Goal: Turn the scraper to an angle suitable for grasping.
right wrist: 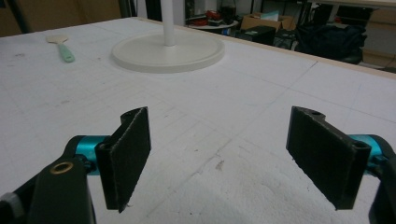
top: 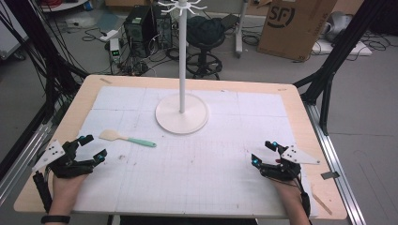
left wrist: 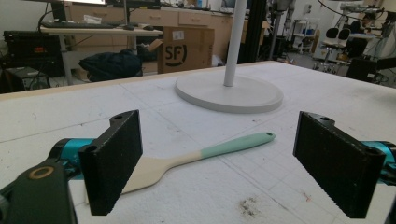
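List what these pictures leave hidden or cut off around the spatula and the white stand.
- Spatula: in the left gripper view, part of its pale blade is behind one black jaw of the open left gripper.
- White stand: its hooks are cut by the top edge in the high view; both gripper views cut the pole low.
- Spatula in the right gripper view: small and far off, so its detail is lost.

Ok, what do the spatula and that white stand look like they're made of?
Spatula: the blade looks like pale, matte wood, though light plastic is possible; the mint-green handle looks like a smooth silicone or plastic sleeve, with a hanging hole at its end. White stand: its round base and straight pole have an even, slightly satin white coat, likely painted metal or plastic; the pictures can't settle which.
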`<action>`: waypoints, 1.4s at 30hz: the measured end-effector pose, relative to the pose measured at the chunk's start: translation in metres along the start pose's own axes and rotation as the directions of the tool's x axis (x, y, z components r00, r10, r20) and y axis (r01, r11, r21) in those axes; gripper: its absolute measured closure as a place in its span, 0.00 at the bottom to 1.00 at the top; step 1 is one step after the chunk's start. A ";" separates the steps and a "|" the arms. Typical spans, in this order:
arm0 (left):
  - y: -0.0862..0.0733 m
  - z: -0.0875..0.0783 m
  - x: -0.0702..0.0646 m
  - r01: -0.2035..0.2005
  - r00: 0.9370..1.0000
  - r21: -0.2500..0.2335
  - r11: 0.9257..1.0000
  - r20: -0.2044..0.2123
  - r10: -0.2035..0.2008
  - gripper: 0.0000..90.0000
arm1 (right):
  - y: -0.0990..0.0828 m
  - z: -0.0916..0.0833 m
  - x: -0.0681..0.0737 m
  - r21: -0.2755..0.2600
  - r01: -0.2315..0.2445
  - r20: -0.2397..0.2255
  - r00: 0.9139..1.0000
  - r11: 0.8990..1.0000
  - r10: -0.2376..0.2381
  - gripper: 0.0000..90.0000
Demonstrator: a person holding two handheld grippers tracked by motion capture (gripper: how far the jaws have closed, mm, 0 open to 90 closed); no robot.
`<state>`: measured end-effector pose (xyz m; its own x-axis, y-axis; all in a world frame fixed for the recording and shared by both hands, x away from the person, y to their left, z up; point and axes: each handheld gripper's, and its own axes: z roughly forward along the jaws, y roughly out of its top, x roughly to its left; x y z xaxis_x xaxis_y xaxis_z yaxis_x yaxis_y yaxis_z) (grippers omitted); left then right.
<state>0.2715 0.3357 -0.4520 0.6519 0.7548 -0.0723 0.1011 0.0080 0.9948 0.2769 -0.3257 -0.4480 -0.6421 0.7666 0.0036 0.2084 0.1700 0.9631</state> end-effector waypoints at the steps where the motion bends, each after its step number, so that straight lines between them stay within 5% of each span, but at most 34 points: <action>1: 0.000 0.000 0.000 -0.001 1.000 0.001 1.000 0.000 0.001 0.18 | 0.000 0.000 0.000 -0.001 0.000 0.000 1.000 1.000 0.000 0.24; 23: 0.002 0.004 -0.001 -0.021 1.000 0.044 0.999 0.018 0.020 0.32 | 0.000 0.000 0.000 0.000 0.003 0.002 1.000 1.000 -0.003 0.24; 26: 0.003 0.009 -0.005 -0.028 0.998 0.080 0.996 0.066 0.023 0.33 | 0.000 0.001 0.000 0.001 0.000 0.001 1.000 1.000 0.000 0.24; 29: 0.006 0.016 -0.010 -0.053 0.994 0.131 0.990 0.106 0.039 0.39 | 0.000 0.001 0.000 0.001 0.011 0.002 1.000 1.000 -0.011 0.24; 34: 0.013 0.031 -0.022 -0.095 0.985 0.181 0.979 0.162 0.066 0.66 | 0.000 0.000 0.001 0.006 0.004 -0.001 1.000 1.000 -0.004 0.24; 36: 0.013 0.041 -0.027 -0.104 0.984 0.227 0.968 0.167 0.066 0.72 | 0.000 0.001 0.000 0.001 0.008 0.003 1.000 1.000 -0.008 0.24; 40: 0.012 0.062 -0.038 -0.149 0.979 0.318 0.936 0.182 0.094 0.85 | 0.000 0.001 0.000 0.006 0.006 0.000 1.000 1.000 -0.006 0.24; 42: 0.011 0.073 -0.043 -0.159 0.976 0.333 0.929 0.194 0.097 0.92 | 0.000 0.001 0.000 0.008 0.001 0.001 1.000 1.000 -0.001 0.24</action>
<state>0.2990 0.2555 -0.4426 0.7920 0.6104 0.0124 0.2409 -0.3311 0.9123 0.2772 -0.3249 -0.4480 -0.6416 0.7671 0.0026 0.2136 0.1754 0.9611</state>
